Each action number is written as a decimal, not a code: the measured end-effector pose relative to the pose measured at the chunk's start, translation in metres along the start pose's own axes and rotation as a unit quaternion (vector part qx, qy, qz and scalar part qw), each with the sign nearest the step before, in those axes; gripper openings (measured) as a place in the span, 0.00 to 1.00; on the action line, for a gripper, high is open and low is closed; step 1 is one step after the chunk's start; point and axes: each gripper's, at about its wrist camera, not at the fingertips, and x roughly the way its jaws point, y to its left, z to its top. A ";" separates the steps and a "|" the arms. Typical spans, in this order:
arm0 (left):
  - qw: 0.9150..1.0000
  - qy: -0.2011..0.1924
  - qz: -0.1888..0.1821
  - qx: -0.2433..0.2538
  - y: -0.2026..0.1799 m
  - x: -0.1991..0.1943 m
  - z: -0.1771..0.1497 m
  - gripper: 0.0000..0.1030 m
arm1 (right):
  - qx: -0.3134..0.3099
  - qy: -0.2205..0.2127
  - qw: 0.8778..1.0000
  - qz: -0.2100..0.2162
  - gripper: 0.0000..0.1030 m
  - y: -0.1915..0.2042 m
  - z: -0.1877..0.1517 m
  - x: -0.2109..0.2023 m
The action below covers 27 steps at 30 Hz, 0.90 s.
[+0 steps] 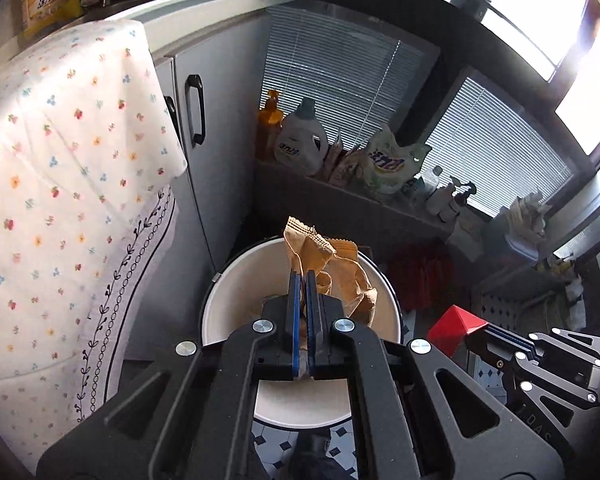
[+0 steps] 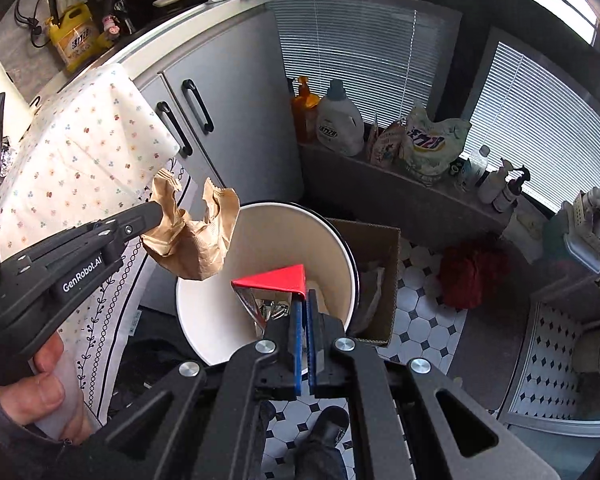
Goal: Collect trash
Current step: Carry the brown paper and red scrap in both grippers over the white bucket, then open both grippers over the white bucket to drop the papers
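A crumpled brown paper bag (image 1: 332,268) hangs over the white trash bin (image 1: 236,280), pinched in my left gripper (image 1: 303,276), which is shut on it. From the right wrist view the same paper bag (image 2: 192,240) dangles from the left gripper (image 2: 156,216) just left of the bin (image 2: 332,240). My right gripper (image 2: 304,294) is shut on a red triangular wrapper with a silver inside (image 2: 276,280), held above the bin's mouth. That red wrapper (image 1: 456,322) and the right gripper (image 1: 480,334) also show at the right of the left wrist view. Foil scraps (image 2: 274,310) lie in the bin.
A table under a floral cloth (image 2: 84,152) stands left of the bin, with grey cabinet doors (image 2: 228,120) behind it. An open cardboard box (image 2: 376,264) sits right of the bin on the tiled floor. Detergent bottles (image 2: 340,120) line a ledge. A shoe (image 2: 332,424) is below.
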 end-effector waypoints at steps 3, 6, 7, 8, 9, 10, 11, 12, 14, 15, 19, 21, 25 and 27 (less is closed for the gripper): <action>1.000 0.013 -0.002 -0.005 0.003 0.014 -0.007 0.04 | 0.006 0.005 1.000 -0.005 0.03 -0.004 -0.004 0.010; 1.000 0.019 -0.002 -0.005 0.006 0.021 -0.012 0.04 | 0.012 0.012 1.000 -0.009 0.03 -0.006 -0.008 0.018; 1.000 0.020 -0.003 -0.004 0.008 0.023 -0.013 0.04 | 0.012 0.014 1.000 -0.011 0.03 -0.006 -0.009 0.020; 1.000 0.021 -0.004 -0.005 0.009 0.025 -0.014 0.04 | 0.012 0.015 1.000 -0.012 0.03 -0.005 -0.011 0.022; 1.000 0.023 -0.004 -0.005 0.010 0.027 -0.014 0.04 | 0.013 0.017 1.000 -0.012 0.03 -0.004 -0.012 0.023; 1.000 0.026 -0.006 -0.005 0.012 0.030 -0.014 0.04 | 0.014 0.017 1.000 -0.012 0.03 -0.003 -0.012 0.024; 1.000 0.029 -0.010 -0.002 0.013 0.032 -0.014 0.04 | 0.015 0.018 1.000 -0.013 0.03 -0.001 -0.013 0.025; 1.000 0.030 -0.009 0.000 0.013 0.033 -0.014 0.04 | 0.015 0.018 1.000 -0.013 0.03 0.000 -0.013 0.025; 0.999 0.030 -0.011 -0.001 0.016 0.035 -0.013 0.04 | 0.014 0.017 1.000 -0.012 0.03 0.002 -0.013 0.026; 0.999 0.033 -0.014 -0.002 0.017 0.036 -0.012 0.05 | 0.013 0.016 1.000 -0.012 0.03 0.004 -0.013 0.026; 0.999 0.036 -0.017 -0.001 0.023 0.035 -0.012 0.15 | 0.012 0.014 1.000 -0.013 0.03 0.007 -0.011 0.026; 0.999 0.033 -0.017 -0.001 0.024 0.032 -0.012 0.27 | 0.011 0.012 1.000 -0.013 0.03 0.009 -0.010 0.026; 1.000 0.023 -0.020 -0.007 0.029 0.024 -0.010 0.57 | 0.005 0.009 1.000 -0.011 0.03 0.013 -0.006 0.023; 1.000 0.018 -0.013 -0.005 0.032 0.019 -0.008 0.60 | 0.003 0.006 1.000 -0.010 0.03 0.016 -0.003 0.021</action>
